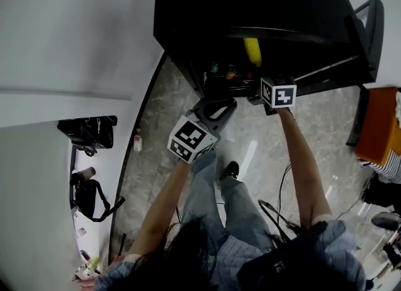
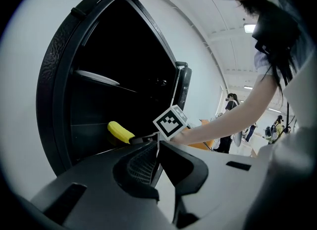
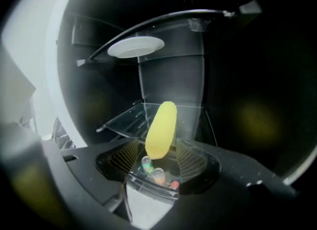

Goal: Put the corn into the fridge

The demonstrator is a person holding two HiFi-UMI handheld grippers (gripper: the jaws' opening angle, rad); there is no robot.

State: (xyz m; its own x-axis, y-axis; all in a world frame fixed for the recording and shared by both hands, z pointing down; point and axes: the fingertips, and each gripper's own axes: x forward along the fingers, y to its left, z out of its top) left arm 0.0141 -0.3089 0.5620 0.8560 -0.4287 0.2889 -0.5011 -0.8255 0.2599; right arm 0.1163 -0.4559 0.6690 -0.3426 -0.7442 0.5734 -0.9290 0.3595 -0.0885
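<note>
The yellow corn [image 3: 161, 129] stands upright with its lower end between the ribbed pads of my right gripper [image 3: 159, 156], which is shut on it. It is inside the open black fridge [image 1: 250, 8], above a glass shelf [image 3: 126, 120]. From the head view the corn [image 1: 252, 51] shows just inside the fridge mouth, beyond the right gripper [image 1: 255, 71]. My left gripper [image 1: 227, 104] hovers lower, outside the fridge front, jaws together and holding nothing. In the left gripper view [image 2: 157, 147] the corn [image 2: 120, 132] lies ahead, inside the fridge.
A white plate [image 3: 135, 46] rests on the upper fridge shelf. Small bottles [image 3: 152, 168] stand low under the corn. The fridge door [image 1: 369, 20] hangs open at right. Dark bags [image 1: 88, 133] lie at left, a small bottle [image 1: 138, 141] and cables [image 1: 282, 208] are on the floor.
</note>
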